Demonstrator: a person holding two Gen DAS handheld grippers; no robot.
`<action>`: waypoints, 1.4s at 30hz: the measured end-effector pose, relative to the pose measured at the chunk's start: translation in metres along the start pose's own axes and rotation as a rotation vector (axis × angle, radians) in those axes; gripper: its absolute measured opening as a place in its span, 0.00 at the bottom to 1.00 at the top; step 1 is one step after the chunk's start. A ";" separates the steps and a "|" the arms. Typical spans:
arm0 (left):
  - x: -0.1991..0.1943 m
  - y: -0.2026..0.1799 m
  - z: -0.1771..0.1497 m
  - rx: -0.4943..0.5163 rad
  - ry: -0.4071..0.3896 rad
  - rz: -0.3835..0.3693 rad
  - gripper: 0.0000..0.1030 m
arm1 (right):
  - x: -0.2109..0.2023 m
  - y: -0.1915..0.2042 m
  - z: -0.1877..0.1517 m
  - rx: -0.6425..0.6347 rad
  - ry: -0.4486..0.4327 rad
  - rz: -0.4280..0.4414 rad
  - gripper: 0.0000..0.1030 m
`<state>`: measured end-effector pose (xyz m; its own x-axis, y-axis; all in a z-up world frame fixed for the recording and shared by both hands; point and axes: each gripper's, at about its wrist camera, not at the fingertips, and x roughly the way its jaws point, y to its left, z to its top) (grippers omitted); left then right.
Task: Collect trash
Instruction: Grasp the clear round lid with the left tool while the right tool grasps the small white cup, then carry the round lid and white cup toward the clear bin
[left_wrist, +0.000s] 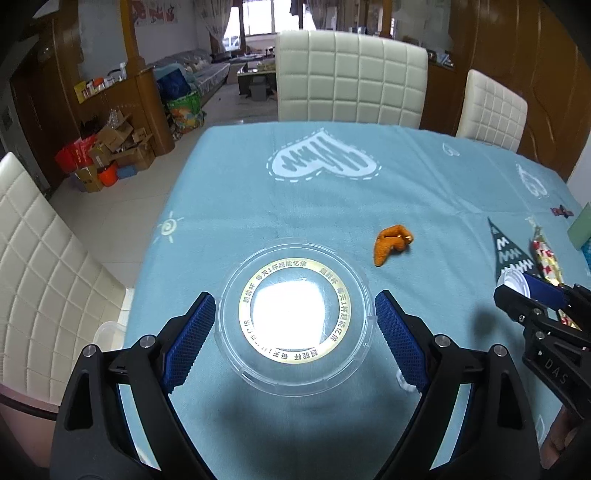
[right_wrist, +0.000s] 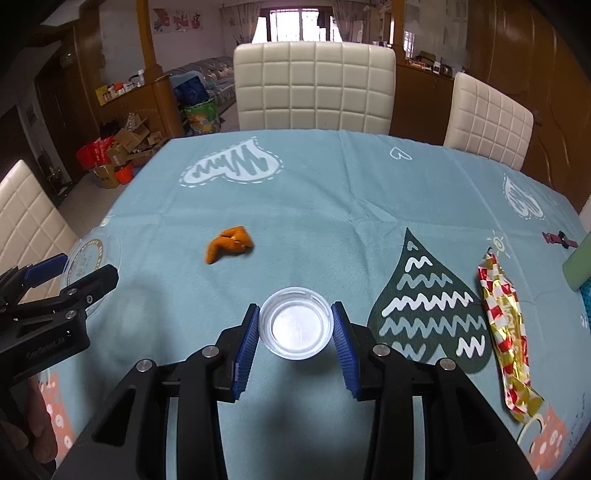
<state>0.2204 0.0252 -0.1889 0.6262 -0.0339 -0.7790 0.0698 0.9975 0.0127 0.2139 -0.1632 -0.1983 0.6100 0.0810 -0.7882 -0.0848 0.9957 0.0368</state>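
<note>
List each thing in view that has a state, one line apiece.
Left hand-held gripper: open, pads either side of the clear lid.
Clear lid: flat on the tablecloth.
Right hand-held gripper: closed on the small clear cup.
Small clear cup: upright, empty.
Orange peel: loose, untouched.
Foil wrapper: crumpled, lying flat.

Peel (right_wrist: 229, 243) lies between lid (left_wrist: 295, 317) and wrapper (right_wrist: 506, 332), beyond cup (right_wrist: 295, 326).

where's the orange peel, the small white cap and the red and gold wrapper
orange peel (right_wrist: 229, 244), right wrist view, middle of the curled piece
small white cap (right_wrist: 297, 328), right wrist view, its pale inner face
red and gold wrapper (right_wrist: 504, 325), right wrist view, mid-length of the crinkled foil
</note>
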 end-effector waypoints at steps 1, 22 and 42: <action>-0.008 0.000 -0.003 -0.002 -0.010 0.001 0.84 | -0.006 0.002 -0.002 -0.005 -0.007 0.003 0.37; -0.102 0.054 -0.074 -0.098 -0.051 0.087 0.84 | -0.075 0.092 -0.043 -0.160 -0.054 0.149 0.38; -0.143 0.162 -0.109 -0.256 -0.079 0.211 0.84 | -0.086 0.210 -0.040 -0.336 -0.078 0.270 0.38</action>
<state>0.0570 0.1988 -0.1437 0.6647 0.1801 -0.7251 -0.2584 0.9660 0.0032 0.1121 0.0371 -0.1472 0.5873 0.3525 -0.7286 -0.4930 0.8697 0.0234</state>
